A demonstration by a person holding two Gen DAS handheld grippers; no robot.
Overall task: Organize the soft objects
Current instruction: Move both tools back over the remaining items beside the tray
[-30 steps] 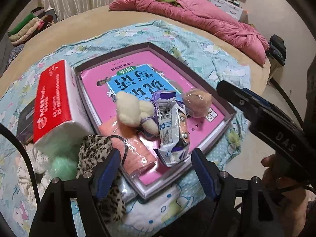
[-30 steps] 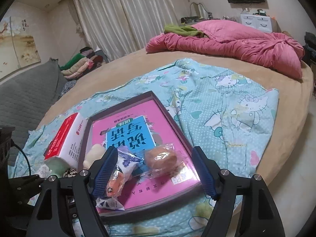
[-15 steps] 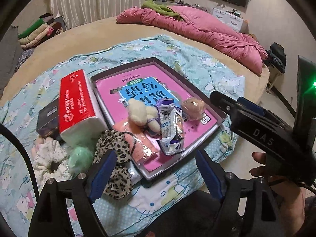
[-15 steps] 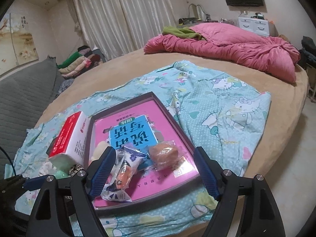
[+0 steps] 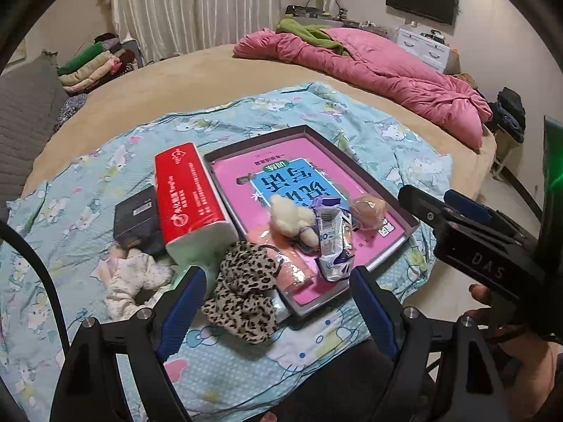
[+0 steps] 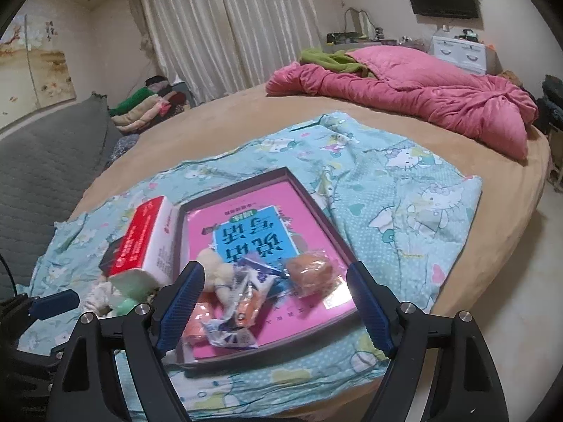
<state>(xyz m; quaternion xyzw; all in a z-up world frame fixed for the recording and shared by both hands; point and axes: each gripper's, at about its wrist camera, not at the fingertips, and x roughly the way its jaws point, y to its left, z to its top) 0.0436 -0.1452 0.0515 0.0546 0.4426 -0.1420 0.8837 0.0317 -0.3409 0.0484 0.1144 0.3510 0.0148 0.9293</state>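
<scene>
Tissue pack hides most of the dark box.

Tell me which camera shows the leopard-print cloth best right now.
The left wrist view: the leopard-print cloth lies in full sight, draped over the tray's near corner. In the right wrist view it is almost entirely hidden behind the right gripper's blue pad, so nothing useful shows.
</scene>
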